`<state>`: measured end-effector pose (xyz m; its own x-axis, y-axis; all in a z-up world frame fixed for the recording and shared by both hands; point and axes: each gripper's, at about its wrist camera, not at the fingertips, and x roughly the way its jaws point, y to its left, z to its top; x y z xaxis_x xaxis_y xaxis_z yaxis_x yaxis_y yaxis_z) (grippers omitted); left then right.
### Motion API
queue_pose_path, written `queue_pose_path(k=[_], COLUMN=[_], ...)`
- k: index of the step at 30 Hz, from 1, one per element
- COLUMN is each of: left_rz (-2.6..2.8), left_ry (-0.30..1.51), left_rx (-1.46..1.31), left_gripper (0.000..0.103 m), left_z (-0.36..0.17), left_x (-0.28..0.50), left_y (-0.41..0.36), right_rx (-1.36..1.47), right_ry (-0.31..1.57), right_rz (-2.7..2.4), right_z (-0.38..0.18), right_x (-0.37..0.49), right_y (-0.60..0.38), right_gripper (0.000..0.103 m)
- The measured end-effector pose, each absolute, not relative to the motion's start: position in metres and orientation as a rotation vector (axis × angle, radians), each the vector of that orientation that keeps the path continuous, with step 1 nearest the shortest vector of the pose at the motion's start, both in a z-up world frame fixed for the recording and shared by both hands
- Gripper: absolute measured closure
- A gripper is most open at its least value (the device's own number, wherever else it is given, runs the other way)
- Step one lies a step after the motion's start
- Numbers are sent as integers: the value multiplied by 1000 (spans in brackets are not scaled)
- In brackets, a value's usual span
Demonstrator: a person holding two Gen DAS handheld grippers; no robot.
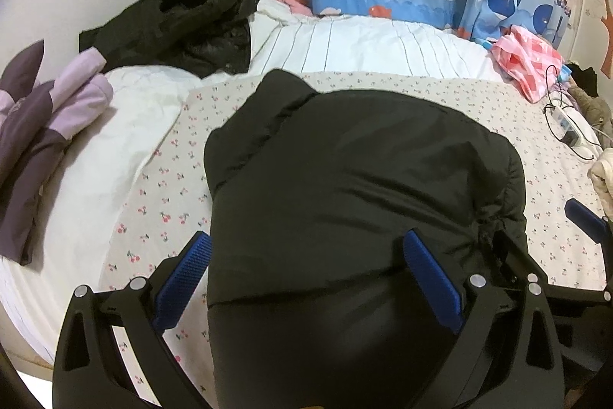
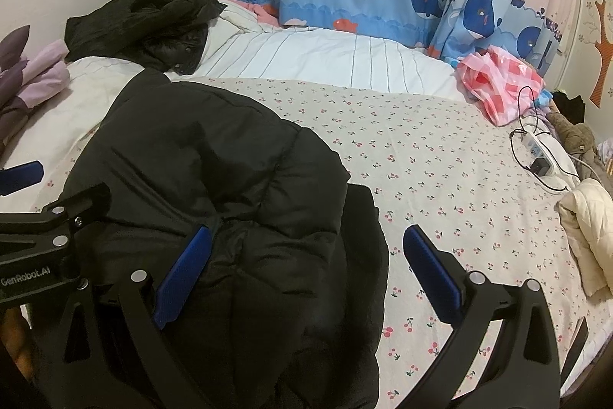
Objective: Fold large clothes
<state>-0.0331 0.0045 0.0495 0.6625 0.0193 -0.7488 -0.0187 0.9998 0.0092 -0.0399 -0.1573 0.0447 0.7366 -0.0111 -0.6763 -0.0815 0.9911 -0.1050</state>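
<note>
Both claws spread over black puffer jacket (image 1: 360,186), left claw (image 1: 306,278), right claw (image 2: 306,278), cream coat (image 2: 590,232) only in rt view

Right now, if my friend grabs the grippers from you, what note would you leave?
Left gripper: open, fingers either side of the black coat, gripping nothing.
Right gripper: open, over the coat's right edge.
The coat lies bunched on the flowered sheet, partly folded.
A second black jacket lies crumpled at the back and still needs folding.
</note>
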Motion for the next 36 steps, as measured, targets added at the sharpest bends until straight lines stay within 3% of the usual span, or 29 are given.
queue_pose_path(k=[36], left_rz=[51], left_ry=[840], left_rx=[54], left_gripper=[7], left_z=[52], left_x=[-34], left_y=[-2], right_rx=[-97], right_ry=[738], right_rz=[43], right_z=[52], right_x=[-45], right_y=[-160], right_gripper=[6])
